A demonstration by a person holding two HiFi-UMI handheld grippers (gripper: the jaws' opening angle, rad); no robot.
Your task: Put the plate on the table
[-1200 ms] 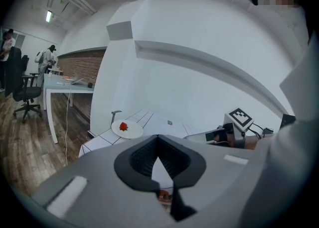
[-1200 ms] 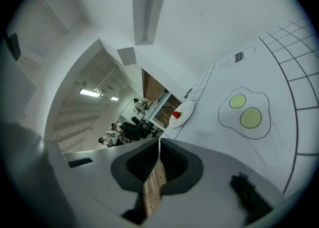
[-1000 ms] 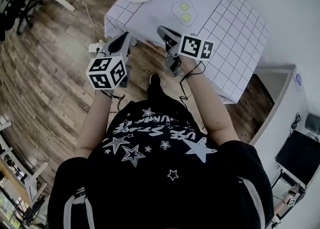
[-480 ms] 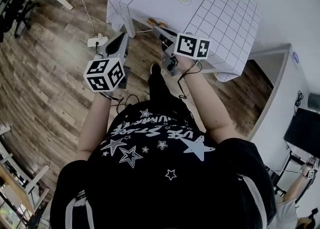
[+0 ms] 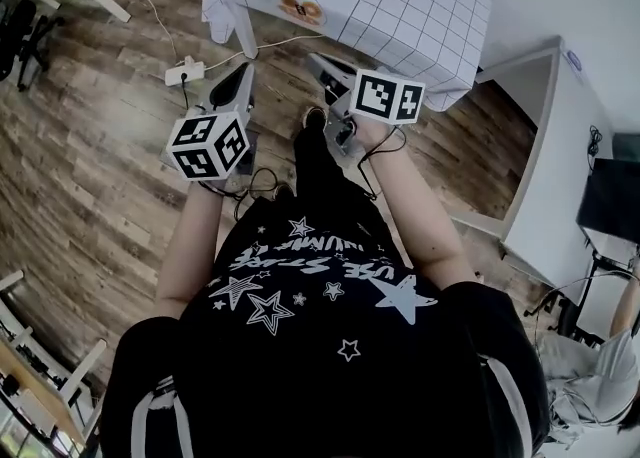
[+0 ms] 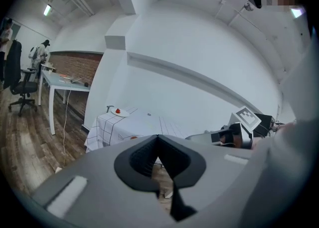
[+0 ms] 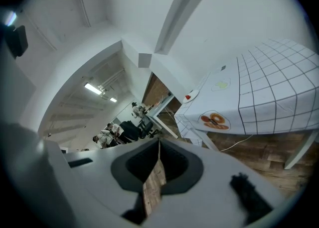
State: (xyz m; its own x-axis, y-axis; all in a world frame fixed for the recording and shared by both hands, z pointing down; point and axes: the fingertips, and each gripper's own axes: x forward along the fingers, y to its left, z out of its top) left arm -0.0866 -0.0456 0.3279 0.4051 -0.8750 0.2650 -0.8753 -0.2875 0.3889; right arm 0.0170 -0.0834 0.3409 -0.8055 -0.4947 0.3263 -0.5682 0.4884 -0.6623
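L gripper (image 6: 158,138) & R gripper (image 7: 159,143) are both held up in front of the person's chest. Both sets of jaws are pressed together w/ nothing pinched, just wood floor (image 5: 90,146) seen thru the R slit, and both are well apart from the counter (image 5: 420,6). Plate (image 6: 118,113), white w/ a small red item on it, sits at the counter's far corner; the counter has a white grid cloth (image 7: 269,87) w/ an orange print (image 5: 301,9) on the edge hanging toward the grippers.
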